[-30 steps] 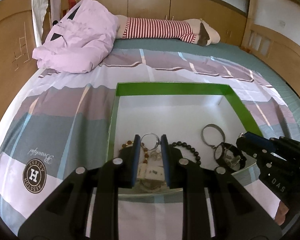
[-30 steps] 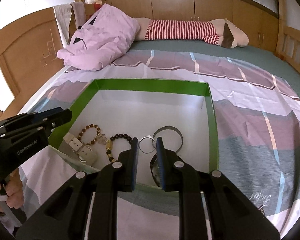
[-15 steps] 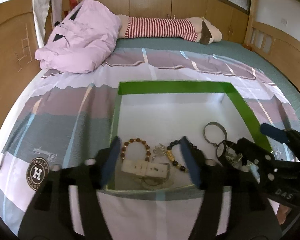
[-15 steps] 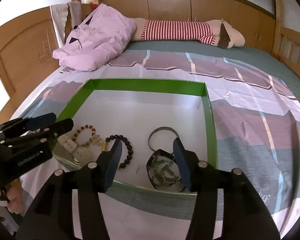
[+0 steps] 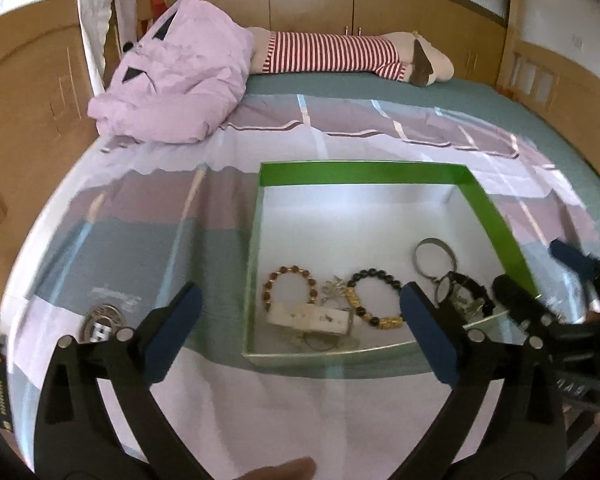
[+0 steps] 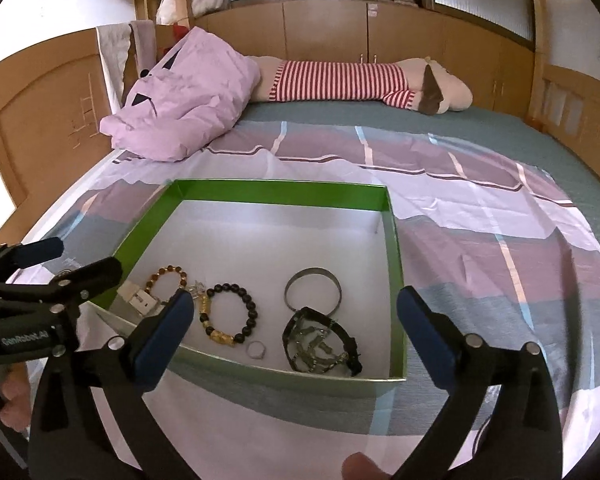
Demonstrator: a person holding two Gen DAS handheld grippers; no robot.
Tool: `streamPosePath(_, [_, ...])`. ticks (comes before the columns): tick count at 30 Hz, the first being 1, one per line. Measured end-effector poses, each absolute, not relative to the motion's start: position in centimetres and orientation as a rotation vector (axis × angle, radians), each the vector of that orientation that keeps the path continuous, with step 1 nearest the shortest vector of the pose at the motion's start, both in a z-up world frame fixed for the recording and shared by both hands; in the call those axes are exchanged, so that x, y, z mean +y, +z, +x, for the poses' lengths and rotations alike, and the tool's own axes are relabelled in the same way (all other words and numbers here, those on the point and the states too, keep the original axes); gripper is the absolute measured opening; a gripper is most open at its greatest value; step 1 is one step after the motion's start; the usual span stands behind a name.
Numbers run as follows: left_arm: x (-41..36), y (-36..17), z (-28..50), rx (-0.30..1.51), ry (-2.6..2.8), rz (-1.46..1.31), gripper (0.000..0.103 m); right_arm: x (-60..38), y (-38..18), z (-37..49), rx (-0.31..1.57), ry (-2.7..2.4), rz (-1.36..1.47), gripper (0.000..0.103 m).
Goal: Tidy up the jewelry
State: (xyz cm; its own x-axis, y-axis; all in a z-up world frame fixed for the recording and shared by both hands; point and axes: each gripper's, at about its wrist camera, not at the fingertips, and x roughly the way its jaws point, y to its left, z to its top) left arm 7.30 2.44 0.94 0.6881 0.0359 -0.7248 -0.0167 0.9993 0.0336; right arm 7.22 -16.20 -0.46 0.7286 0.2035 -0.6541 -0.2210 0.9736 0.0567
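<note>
Both tools are held back from the near edge of the green box (image 6: 392, 248) with nothing in their grasp. The left gripper (image 5: 300, 332) stands with its jaws spread wide; the right gripper (image 6: 292, 332) is likewise fully spread. The jewelry lies in the near half of the box, on its white floor.

Risks, judged from the present layout:
- The pieces at the near left are crowded. The brown bead bracelet (image 6: 168, 278), a small silver trinket (image 5: 334, 286) and the pale buckle piece (image 5: 310, 317) touch or overlap, so a closing grasp there could lift or drag two items together.
- The black-and-gold bead bracelet (image 6: 232, 314) lies just beside the trinket; a wide approach could snag both.
- The small ring (image 6: 257, 349) sits close to the near wall. It is thin and flat, so the pads could slip off it or push it against the wall.
- The box looks light; a finger catching its rim could shift or tip it on the soft bedspread (image 6: 500, 240).
- A coiled metal piece (image 5: 102, 322) lies outside the box on the bed, near the left tool, and could be overlooked.

Count inside the box: two bead bracelets, one metal bangle (image 6: 313, 290), one black watch (image 6: 320, 342), one ring, one trinket, one buckle piece. Outside: one coiled piece.
</note>
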Motion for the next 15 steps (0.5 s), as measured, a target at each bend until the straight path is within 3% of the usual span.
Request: streamPosePath(15, [2.7, 1.4, 7.1, 0.846, 0.009, 0.114, 0.100, -15.8, 0.8, 8.4, 0.760, 0.108, 0.048, 0.102])
